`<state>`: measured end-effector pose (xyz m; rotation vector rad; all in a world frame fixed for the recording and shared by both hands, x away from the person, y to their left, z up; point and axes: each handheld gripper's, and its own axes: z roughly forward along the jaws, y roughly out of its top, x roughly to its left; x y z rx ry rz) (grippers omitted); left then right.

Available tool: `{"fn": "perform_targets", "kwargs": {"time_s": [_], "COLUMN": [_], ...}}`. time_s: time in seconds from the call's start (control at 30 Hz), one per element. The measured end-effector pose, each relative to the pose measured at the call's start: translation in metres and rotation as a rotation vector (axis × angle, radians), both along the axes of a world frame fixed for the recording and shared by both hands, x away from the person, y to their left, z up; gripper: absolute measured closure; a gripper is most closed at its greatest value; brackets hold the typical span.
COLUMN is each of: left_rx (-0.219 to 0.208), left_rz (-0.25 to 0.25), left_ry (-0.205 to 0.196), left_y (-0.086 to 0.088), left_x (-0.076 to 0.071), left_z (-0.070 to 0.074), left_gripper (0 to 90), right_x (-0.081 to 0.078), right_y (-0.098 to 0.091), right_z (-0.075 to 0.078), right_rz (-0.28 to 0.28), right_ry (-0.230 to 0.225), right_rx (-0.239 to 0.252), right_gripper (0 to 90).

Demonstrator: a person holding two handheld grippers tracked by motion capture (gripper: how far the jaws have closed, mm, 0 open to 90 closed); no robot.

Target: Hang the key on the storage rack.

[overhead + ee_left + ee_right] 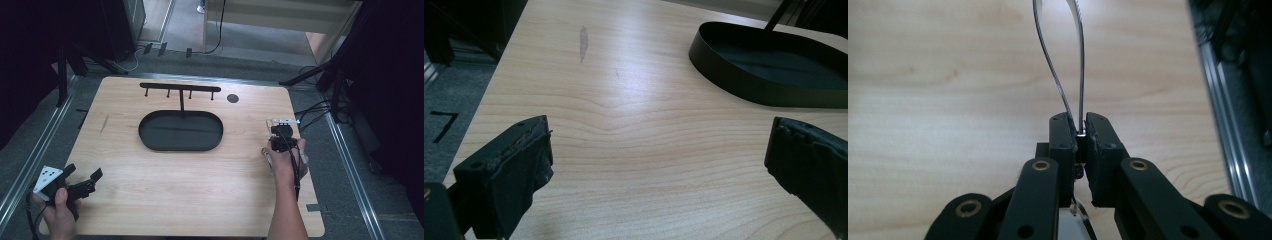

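— Counter [200, 190] first: what sits on it?

— Pale wood, with a black oval tray [180, 131] near the middle. A post rises from the tray's far rim and carries a bar [180, 88] with four short pegs hanging from it. A dark round spot [232, 98] lies on the wood just right of the bar.

— Left hand-held gripper [84, 182]?

— Near the front left corner, held in the left hand [59, 210], a grey plate on top. Its jaws stand wide apart with only bare wood between them. In the left gripper view the tray [744, 85] lies ahead and to the right, and a grey smear [583, 42] marks the wood farther off.

— And the right hand-held gripper [281, 131]?

— Toward the right edge, level with the tray and well apart from it, held in the right hand [285, 160]. The right gripper view shows its jaws closed together on a thin metal loop [1063, 65] that runs forward from the pinch over the wood. From above, a small pale thing [283, 121] shows at the tips; I cannot tell what it is.

— Is the loop touching the counter?

— Cannot tell.
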<state>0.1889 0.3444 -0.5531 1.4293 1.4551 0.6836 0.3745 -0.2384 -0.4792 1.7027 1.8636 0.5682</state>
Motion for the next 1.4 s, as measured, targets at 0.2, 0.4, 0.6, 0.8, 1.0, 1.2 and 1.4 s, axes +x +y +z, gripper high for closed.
{"fn": "perform_targets", "kwargs": {"time_s": [0.2,0.4,0.6,0.8,1.0,1.2,1.4], "left_rx": [0.000,0.001,-0.001,0.001,0.001,-0.002,0.001], "left_rz": [0.001,0.001,0.001,0.001,0.000,0.001,0.001], "left_ry": [0.002,0.002,0.002,0.004,0.005,0.000,0.001], "left_y": [0.000,0.000,0.000,0.000,0.000,0.000,0.000], "left_x": [0.000,0.000,0.000,0.000,0.000,0.001,0.000], "left_z": [0.000,0.000,0.000,0.000,0.000,0.000,0.000], "left_gripper": [0.0,0.0,0.0,0.0,0.0,0.0,0.0], "right_x": [-0.010,-0.015,-0.019,-0.022,-0.024,-0.026,-0.027], "right_y": [0.005,0.017,0.031,0.044,0.061,0.084,0.108], "right_z": [0.017,0.031,0.042,0.049,0.051,0.052,0.054], "right_rz": [-0.014,-0.004,0.008,0.052,0.091,0.150,0.202], "right_ry": [-0.234,-0.401,-0.475,-0.516,-0.527,-0.542,-0.551], "right_rx": [0.013,0.015,0.042,0.061,0.090,0.093,0.112], "right_gripper": [83.4,83.4,83.4,83.4,83.4,83.4,83.4]}}
